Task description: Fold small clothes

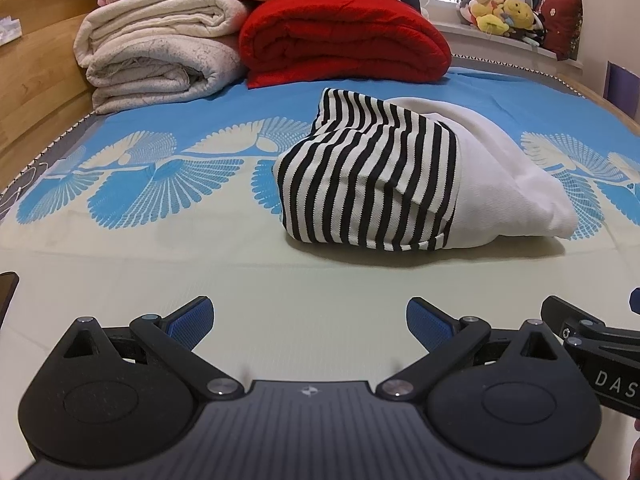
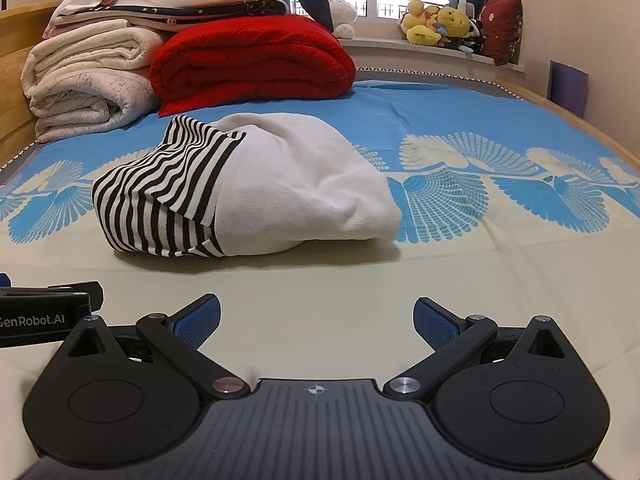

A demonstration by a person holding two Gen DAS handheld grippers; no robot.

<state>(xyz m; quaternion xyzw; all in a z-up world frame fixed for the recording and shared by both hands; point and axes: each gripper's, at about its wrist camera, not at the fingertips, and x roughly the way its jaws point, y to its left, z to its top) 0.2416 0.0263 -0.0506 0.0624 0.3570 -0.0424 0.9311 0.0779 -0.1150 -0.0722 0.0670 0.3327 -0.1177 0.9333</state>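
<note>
A small garment (image 1: 416, 176) lies bunched in a loose heap on the bed, well short of flat. Its left part is black-and-white striped and its right part is plain white; a striped flap stands up at the back. In the right wrist view the same garment (image 2: 248, 192) sits left of centre, ahead of the claws and apart from both.

It rests on a bedsheet (image 1: 160, 248) that is pale cream near the cameras and bright blue farther back, with a band of fan-shaped blue and cream prints running across just behind and beside the heap.

The left gripper (image 1: 310, 320) hovers low over the cream part of the sheet with its blue-padded fingers spread wide and nothing between them. The right gripper (image 2: 316, 320) is likewise spread wide and empty, just beside the left one; part of it (image 1: 592, 336) shows at the right edge of the left wrist view.

At the far end of the bed lie a folded red quilt (image 1: 344, 40) and, to its left, a stack of folded cream blankets (image 1: 160, 52). Stuffed toys (image 1: 500, 12) sit on the windowsill at the back right.
</note>
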